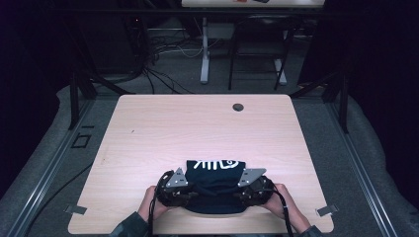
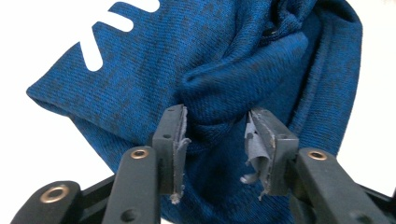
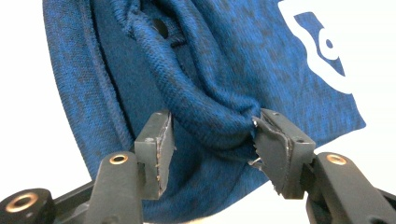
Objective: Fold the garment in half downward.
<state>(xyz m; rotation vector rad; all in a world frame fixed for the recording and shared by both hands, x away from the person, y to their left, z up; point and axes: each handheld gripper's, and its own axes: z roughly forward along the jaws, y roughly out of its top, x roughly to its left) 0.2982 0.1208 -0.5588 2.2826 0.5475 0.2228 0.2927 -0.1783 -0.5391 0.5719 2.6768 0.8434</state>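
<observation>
Blue knitted fabric, a folded garment (image 1: 216,185) with white lettering on its far part, is laid on the near edge of the pale wooden desk (image 1: 197,123), midway between the two hands. A raised fold of the knit is seen running across its middle, and a small dark button or eyelet is made out near the fold in both gripper views.

The left hand-held gripper (image 2: 217,135) is placed at the garment's left end. Its jaws are parted, with a bunched ridge of cloth between them; the torn grey pads (image 2: 180,140) are not seen pressing on it. The right hand-held gripper (image 3: 210,140) is set at the right end, its jaws likewise apart around the fold, one pad just touching the knit, with no squeeze visible.

From the high view the garment appears almost black; its blue colour and weave are revealed by the gripper views. A round grommet (image 1: 238,107) in the desk's far part is shown from above.
</observation>
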